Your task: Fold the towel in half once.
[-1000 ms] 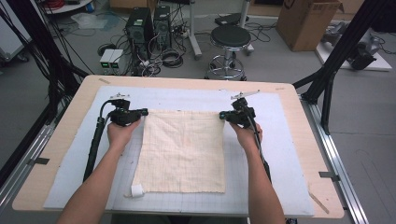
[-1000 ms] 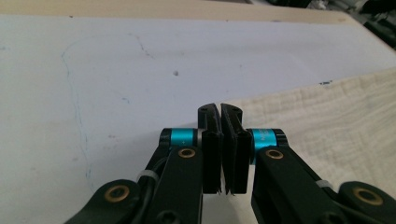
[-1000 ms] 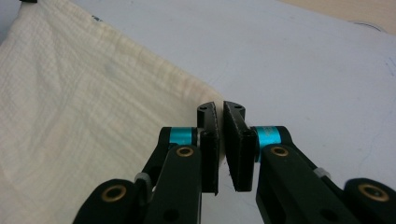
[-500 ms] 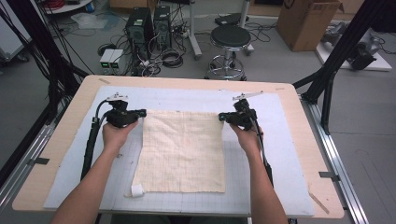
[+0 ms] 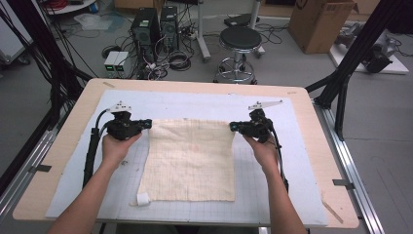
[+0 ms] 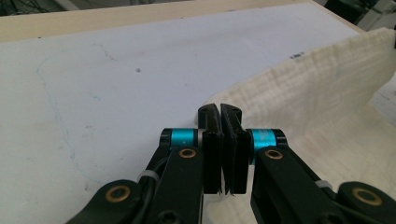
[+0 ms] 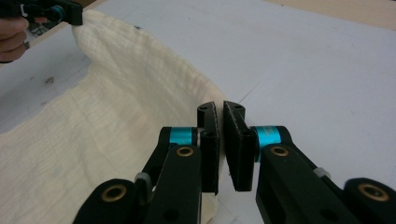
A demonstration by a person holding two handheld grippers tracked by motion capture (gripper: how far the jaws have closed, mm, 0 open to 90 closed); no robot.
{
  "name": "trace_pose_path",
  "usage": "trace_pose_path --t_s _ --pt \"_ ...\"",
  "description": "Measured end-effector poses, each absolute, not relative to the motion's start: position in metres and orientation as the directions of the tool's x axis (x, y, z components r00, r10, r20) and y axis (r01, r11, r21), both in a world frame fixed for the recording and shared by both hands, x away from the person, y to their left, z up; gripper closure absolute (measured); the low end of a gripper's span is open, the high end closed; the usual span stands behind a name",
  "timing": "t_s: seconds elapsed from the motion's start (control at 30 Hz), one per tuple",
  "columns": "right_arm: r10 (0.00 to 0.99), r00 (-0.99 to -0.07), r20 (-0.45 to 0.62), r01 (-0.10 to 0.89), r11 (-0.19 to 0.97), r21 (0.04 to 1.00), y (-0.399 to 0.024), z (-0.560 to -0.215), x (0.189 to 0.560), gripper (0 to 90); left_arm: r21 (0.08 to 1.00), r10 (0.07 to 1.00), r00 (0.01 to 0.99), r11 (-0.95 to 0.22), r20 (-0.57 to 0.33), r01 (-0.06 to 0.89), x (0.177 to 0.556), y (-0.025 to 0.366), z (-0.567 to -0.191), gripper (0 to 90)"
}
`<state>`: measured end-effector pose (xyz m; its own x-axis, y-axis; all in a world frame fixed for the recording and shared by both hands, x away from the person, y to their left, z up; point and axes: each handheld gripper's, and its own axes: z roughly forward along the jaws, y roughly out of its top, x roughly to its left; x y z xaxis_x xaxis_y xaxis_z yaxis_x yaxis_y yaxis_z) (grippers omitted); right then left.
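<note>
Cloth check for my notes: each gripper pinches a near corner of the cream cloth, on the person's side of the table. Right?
Not quite. The left gripper and right gripper pinch the far corners of the cloth; the high view shows its near edge lying flat toward the person.

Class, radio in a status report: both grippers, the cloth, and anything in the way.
Left gripper and right gripper shut on the cloth's far corners. Far edge lifted, near part flat on the table. Nothing in the way.
</note>
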<state>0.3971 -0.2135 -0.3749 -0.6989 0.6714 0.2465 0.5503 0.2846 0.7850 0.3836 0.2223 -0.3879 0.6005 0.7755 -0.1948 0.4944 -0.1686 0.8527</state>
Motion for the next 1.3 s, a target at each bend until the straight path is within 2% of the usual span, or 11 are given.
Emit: trace_pose_path --t_s 0.63,1.3 --pt "0.624 -0.730 0.277 0.543 0.285 0.790 -0.219 -0.387 0.375 85.0 0.855 0.743 0.632 -0.166 -0.219 0.491 0.356 0.231 -0.399 86.8" --pt "0.613 -0.736 0.286 0.543 0.283 0.790 -0.221 -0.394 0.365 85.1 0.859 0.731 0.646 -0.167 -0.222 0.484 0.346 0.232 -0.403 86.9"
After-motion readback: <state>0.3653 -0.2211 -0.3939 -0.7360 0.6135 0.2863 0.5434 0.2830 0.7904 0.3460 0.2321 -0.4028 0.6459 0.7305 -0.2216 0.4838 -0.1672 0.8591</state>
